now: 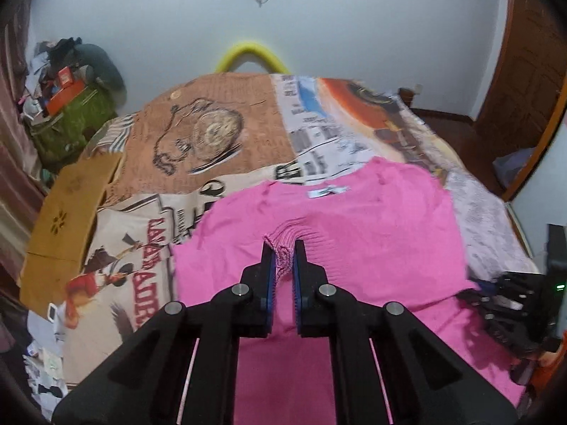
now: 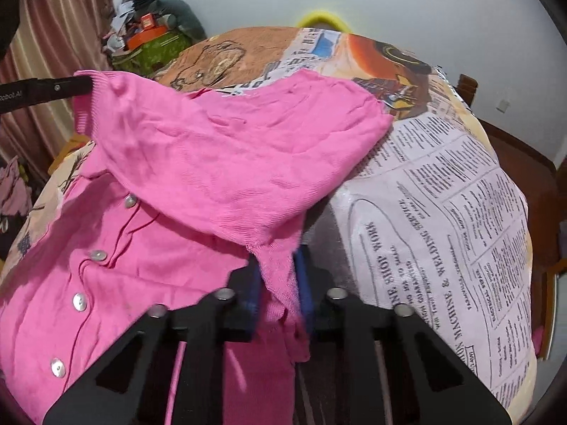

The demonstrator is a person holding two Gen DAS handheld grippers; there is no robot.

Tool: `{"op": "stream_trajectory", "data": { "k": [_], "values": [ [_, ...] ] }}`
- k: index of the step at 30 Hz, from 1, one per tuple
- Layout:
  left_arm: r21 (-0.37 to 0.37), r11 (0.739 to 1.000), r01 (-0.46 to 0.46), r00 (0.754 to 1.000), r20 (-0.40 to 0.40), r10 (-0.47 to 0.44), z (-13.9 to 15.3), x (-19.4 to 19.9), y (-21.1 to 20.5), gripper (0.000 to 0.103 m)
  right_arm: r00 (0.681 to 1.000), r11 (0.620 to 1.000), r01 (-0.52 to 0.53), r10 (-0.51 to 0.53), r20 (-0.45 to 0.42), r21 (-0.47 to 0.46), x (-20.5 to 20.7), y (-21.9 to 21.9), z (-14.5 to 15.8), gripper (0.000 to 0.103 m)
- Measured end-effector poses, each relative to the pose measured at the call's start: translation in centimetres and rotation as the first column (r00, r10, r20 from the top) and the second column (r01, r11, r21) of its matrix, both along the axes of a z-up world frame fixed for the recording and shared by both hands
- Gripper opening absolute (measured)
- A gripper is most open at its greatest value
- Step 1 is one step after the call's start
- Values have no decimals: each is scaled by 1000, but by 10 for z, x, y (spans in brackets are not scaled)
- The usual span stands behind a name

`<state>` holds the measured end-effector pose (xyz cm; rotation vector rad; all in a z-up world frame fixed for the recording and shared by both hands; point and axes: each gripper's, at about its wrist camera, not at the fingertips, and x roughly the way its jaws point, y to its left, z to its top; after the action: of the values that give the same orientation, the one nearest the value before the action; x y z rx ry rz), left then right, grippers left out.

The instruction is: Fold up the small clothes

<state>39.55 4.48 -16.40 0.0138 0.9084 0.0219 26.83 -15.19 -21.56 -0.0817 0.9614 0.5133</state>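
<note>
bedspread (image 2: 443,212) "& WELDING", perhaps "SHOP WORK"

Pink buttoned knit cardigan (image 2: 219,163), partly lifted and draped over newsprint-patterned bedspread (image 2: 443,212).

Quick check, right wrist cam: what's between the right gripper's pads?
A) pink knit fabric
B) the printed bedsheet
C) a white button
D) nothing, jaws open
A: the right gripper is shut on a fold of the pink cardigan, whose knit edge hangs between the blue pads.
</note>
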Motion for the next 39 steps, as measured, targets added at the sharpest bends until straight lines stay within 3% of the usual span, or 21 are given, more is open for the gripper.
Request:
{"op": "stream_trajectory", "data": {
  "k": [6, 10, 13, 19, 23, 26, 28, 30, 34, 36, 39],
  "values": [
    [-46, 997, -61, 985, -163, 53, -52, 14, 28, 8, 1000, 1000, -11, 11, -6, -1, -6, 0, 1, 10],
    [-69, 994, -81, 972, -226, 64, -77, 13, 36, 9, 999, 999, -32, 32, -18, -14, -8, 4, 1, 10],
    [-83, 994, -78, 971, -231, 56, -77, 9, 39, 11, 998, 998, -48, 47, -38, -28, -9, 6, 4, 13],
    [-107, 992, -69, 979, -197, 46, -63, -3, 47, 36, 998, 999, -50, 50, 28, 8, -7, 3, 27, 34],
    [-172, 983, -69, 974, -226, 29, -70, -6, 50, 37, 998, 1000, 4, -5, 55, 18, 15, 1, 32, 36],
    [-250, 964, -89, 961, -275, 18, -83, 0, 51, 37, 998, 998, 58, -59, 24, 41, 37, -1, 25, 36],
    [-264, 960, -96, 958, -287, 17, -89, 4, 48, 35, 996, 995, 88, -88, 0, 47, 50, -1, 18, 36],
    [-224, 971, -80, 964, -264, 19, -89, 7, 40, 6, 994, 992, 109, -108, -27, 61, 62, -1, 13, 36],
    [-161, 986, -50, 977, -212, 15, -82, 3, 32, 5, 991, 990, 126, -123, -52, 63, 75, 1, 7, 35],
    [-145, 988, -51, 983, -182, 25, -76, -3, 35, 5, 992, 992, 120, -119, -31, 31, 78, 5, 5, 18],
    [-146, 987, -64, 985, -166, 39, -70, -13, 47, 5, 994, 994, 106, -105, -32, 33, 82, 4, 2, 7]
  ]
}}
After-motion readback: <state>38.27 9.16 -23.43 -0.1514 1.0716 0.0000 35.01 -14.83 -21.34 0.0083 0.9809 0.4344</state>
